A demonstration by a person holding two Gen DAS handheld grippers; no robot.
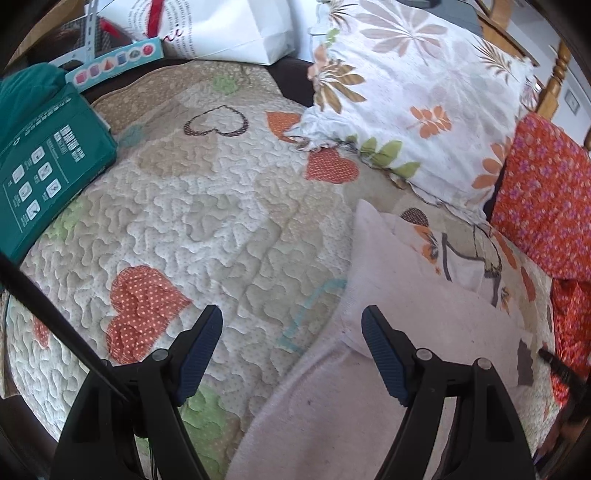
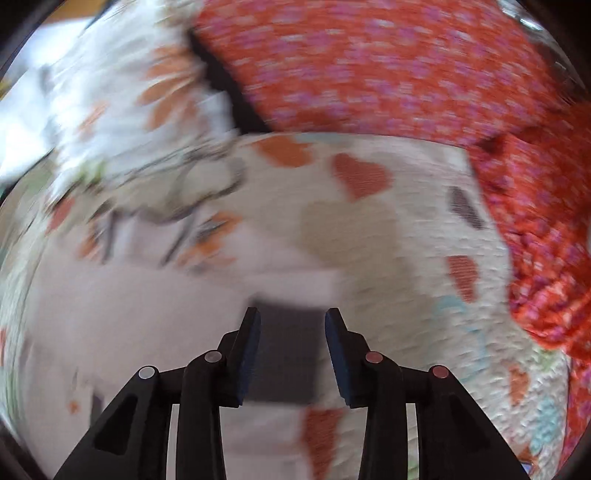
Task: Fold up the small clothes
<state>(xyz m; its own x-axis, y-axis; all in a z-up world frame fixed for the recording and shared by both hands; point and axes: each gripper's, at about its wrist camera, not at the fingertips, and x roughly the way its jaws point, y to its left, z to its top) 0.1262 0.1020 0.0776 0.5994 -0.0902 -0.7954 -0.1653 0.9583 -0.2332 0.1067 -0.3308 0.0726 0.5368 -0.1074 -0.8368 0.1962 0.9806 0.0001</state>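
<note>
A pale pink garment (image 1: 406, 295) lies spread on the heart-patterned quilt (image 1: 221, 221) of a bed, and everything else sits around it. In the left wrist view the left gripper (image 1: 291, 325) hangs over the garment's near left edge with its jaws spread wide and nothing between them; its right finger is above the pink cloth, its left finger above bare quilt. One corner of the garment is turned up, showing a printed design in orange and dark lines. Beyond the garment leans a white pillow with a flower print (image 1: 413, 96), and just beside that pillow, to the garment's far right, lies an orange-red floral cloth (image 1: 543, 199). Well to the left of the garment sit a teal package (image 1: 48, 162) and a white bag (image 1: 229, 33).

The right wrist view is badly blurred. The right gripper (image 2: 292, 317) is over the garment's edge, its jaws partly apart, and a dark grey patch (image 2: 288, 354) shows between them; the pads do not seem to press on it, though the blur makes that uncertain.
</note>
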